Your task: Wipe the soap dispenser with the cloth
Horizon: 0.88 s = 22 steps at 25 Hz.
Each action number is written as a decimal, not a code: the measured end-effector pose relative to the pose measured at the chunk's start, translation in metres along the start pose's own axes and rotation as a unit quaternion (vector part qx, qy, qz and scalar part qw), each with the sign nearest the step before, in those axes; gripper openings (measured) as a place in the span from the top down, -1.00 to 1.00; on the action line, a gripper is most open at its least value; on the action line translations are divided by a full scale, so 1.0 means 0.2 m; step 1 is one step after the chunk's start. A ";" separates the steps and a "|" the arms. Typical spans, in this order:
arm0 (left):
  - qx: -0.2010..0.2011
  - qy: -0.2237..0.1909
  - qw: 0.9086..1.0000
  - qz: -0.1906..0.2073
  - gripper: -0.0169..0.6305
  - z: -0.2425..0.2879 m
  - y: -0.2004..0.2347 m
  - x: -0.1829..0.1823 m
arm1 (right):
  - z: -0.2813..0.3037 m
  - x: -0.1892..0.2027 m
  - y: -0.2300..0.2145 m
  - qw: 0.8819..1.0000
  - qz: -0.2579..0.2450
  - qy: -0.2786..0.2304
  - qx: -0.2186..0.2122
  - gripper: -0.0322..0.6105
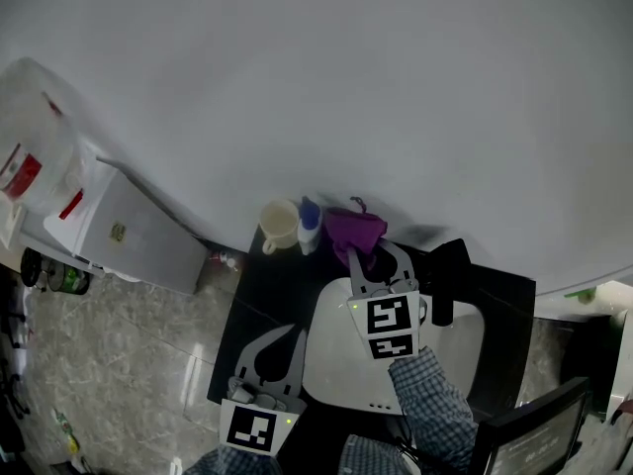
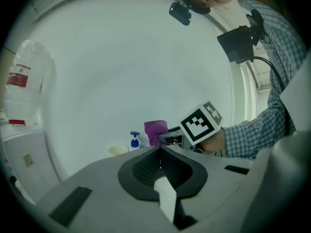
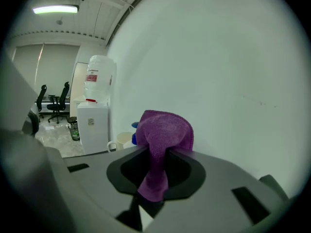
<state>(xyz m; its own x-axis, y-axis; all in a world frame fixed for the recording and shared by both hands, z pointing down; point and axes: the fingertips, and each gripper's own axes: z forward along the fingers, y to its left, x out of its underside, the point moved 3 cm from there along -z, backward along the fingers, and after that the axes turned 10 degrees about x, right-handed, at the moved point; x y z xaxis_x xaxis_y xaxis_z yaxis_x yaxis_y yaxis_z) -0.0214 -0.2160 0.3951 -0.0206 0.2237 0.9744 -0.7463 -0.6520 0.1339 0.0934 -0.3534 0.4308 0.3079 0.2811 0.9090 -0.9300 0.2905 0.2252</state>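
The soap dispenser [image 1: 310,224], a white bottle with a blue pump, stands on the dark counter [image 1: 252,300] against the wall, beside a cream mug [image 1: 280,225]. My right gripper [image 1: 368,257] is shut on a purple cloth [image 1: 354,230], which it holds just right of the dispenser. In the right gripper view the cloth [image 3: 163,134] bulges over the jaws and hides most of the dispenser [image 3: 134,125]. My left gripper [image 1: 282,342] hangs lower left over the counter's edge, shut and empty. From the left gripper view the dispenser [image 2: 135,140] and cloth [image 2: 155,131] lie far ahead.
A white basin [image 1: 336,364] sits in the counter under my right gripper, with a black tap [image 1: 447,277] at its right. A water cooler [image 1: 119,228] with a large bottle stands left of the counter. A stone floor [image 1: 119,364] lies below left.
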 end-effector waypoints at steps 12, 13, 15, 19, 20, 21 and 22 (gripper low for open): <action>-0.003 0.008 1.000 0.001 0.94 0.02 0.02 0.01 | 0.14 0.23 -0.26 0.995 0.033 0.053 0.074 0.67; -0.003 0.009 1.000 0.001 0.94 0.02 0.02 0.02 | 0.15 0.26 -0.27 0.995 0.034 0.059 0.078 0.67; -0.004 0.010 1.000 0.001 0.94 0.02 0.02 0.02 | 0.17 0.32 -0.29 0.993 0.041 0.075 0.085 0.67; -0.007 0.014 1.000 -0.003 0.94 0.02 0.02 0.04 | 0.19 0.47 -0.31 0.987 0.068 0.113 0.095 0.67; -0.008 0.015 1.000 -0.003 0.94 0.02 0.02 0.04 | 0.20 0.51 -0.30 0.985 0.071 0.124 0.095 0.67; -0.009 0.017 1.000 -0.003 0.94 0.01 0.02 0.05 | 0.20 0.55 -0.30 0.984 0.071 0.133 0.095 0.67; -0.010 0.018 1.000 -0.003 0.94 0.01 0.03 0.05 | 0.21 0.58 -0.29 0.983 0.068 0.142 0.093 0.67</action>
<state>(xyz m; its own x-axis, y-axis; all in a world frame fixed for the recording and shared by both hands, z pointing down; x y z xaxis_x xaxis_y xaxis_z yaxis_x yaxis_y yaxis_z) -0.0239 -0.2190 0.4057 -0.0385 0.2535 0.9666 -0.7596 -0.6359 0.1365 0.1745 -0.3754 0.5385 0.1980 0.5579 0.8059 -0.9787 0.0673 0.1938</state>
